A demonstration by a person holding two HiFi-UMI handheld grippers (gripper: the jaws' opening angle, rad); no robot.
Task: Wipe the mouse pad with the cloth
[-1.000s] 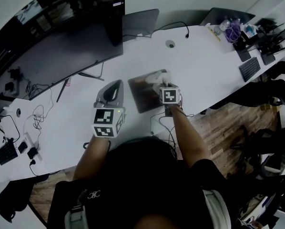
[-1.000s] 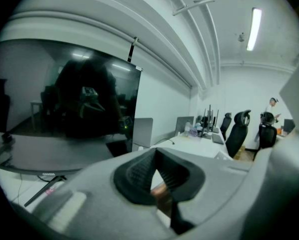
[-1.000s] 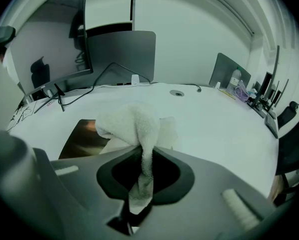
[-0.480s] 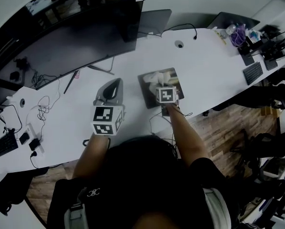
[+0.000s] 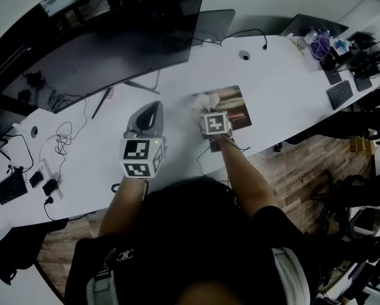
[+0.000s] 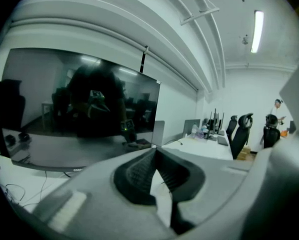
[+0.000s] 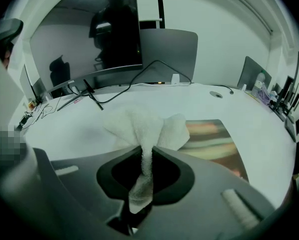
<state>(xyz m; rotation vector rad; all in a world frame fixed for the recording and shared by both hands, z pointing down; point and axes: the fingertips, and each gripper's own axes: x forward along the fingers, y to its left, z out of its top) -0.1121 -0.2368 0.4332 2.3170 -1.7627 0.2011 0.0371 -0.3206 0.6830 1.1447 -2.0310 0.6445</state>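
White cloth (image 7: 139,124), one, tight in right claw (image 7: 145,153); left claw (image 6: 155,154) closed; one mouse pad (image 7: 214,139).

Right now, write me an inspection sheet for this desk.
Surface: white desk, nothing spilled seen.
Job's things: mouse pad lies flat; cloth bunched at its left edge.
Clutter: keyboard and small items at the right end; monitor at the back.
Grippers: right gripper shut on cloth; left gripper shut, empty, left of the pad.
Cables: black cable behind the pad; tangle at the left end.
Surroundings: wood floor, office chairs.
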